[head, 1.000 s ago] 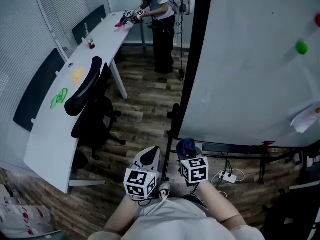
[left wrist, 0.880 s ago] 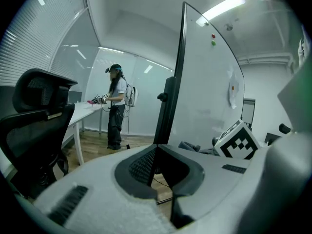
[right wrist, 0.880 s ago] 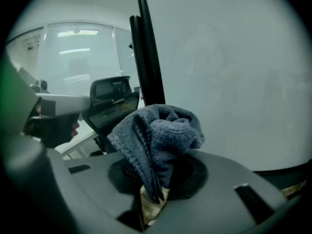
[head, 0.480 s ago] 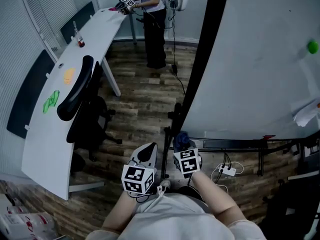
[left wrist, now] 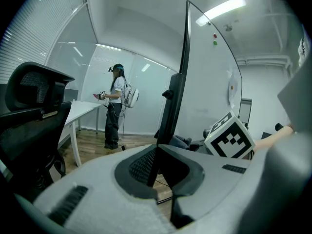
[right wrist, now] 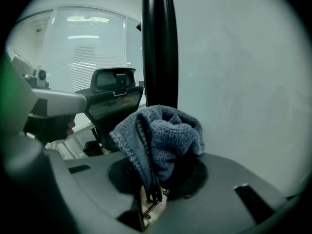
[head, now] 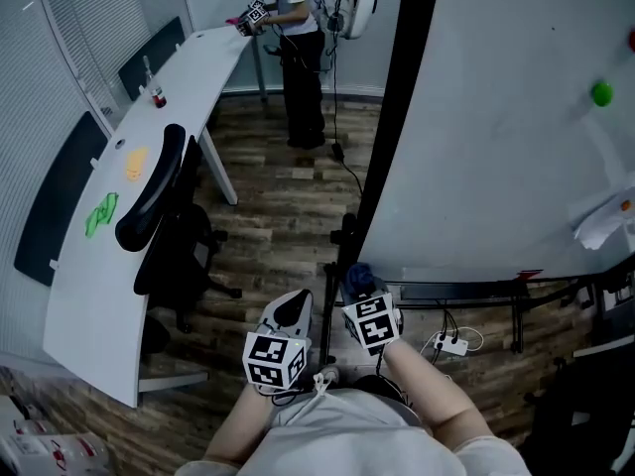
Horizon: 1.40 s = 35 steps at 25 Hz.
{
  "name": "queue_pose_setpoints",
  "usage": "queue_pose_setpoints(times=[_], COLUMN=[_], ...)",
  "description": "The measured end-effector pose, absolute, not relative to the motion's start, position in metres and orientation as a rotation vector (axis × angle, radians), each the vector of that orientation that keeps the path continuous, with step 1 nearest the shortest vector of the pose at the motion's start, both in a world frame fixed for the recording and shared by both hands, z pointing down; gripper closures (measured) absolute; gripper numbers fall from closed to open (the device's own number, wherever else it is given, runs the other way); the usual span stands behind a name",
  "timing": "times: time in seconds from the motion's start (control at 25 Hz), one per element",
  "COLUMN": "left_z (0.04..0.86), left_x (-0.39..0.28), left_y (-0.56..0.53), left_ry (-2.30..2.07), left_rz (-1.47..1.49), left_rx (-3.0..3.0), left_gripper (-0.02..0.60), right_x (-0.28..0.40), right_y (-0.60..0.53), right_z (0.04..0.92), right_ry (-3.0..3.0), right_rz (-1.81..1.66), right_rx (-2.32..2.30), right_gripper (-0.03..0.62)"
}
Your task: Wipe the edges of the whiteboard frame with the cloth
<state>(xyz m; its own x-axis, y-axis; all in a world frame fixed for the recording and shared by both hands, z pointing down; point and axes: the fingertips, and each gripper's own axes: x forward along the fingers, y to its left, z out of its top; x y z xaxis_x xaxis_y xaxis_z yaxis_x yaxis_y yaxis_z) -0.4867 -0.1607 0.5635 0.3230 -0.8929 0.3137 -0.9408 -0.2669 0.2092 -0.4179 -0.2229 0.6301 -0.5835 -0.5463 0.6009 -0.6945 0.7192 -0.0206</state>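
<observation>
**Clerk:** Item one, tools?

**Checker:** Right gripper: jaws clamped on a bunched blue-grey cloth, which stands up out of them. Left gripper: jaws pressed together, nothing between them. It is held low, just beside the right one.

**Clerk:** Location of the cloth?

**Checker:** At the foot of the whiteboard frame, its black left upright. The upright rises directly behind the cloth in the right gripper view. I cannot tell whether they touch.

**Clerk:** Writing or labels?

**Checker:** Only square black-and-white marker patterns on the gripper cubes. A mark at the top of the whiteboard is too small to read.

**Clerk:** Change since half a second ago?

**Checker:** Slight. Both grippers stay at the same low corner. The second person remains at the far end of the desk.

**Clerk:** Edges and clearance?

**Checker:** Bare wood floor lies between desk and upright. An office chair stands to the left, and a power strip with cables sits under the board to the right.
</observation>
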Motion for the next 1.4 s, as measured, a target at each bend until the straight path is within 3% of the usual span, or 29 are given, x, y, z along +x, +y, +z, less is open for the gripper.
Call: queue_pose_setpoints(times=[1.4], left_z=[0.406], left_x=[-0.454], left_y=[-0.207], left_ry=[-1.636], left_rz=[-0.055], left_rx=[2.626], left_gripper=[0.563], right_x=[-0.415], right_y=[-0.234], right_z=[0.34], right_ry=[-2.638], right_rz=[-0.161], right_rx=[1.097], right_gripper=[0.517])
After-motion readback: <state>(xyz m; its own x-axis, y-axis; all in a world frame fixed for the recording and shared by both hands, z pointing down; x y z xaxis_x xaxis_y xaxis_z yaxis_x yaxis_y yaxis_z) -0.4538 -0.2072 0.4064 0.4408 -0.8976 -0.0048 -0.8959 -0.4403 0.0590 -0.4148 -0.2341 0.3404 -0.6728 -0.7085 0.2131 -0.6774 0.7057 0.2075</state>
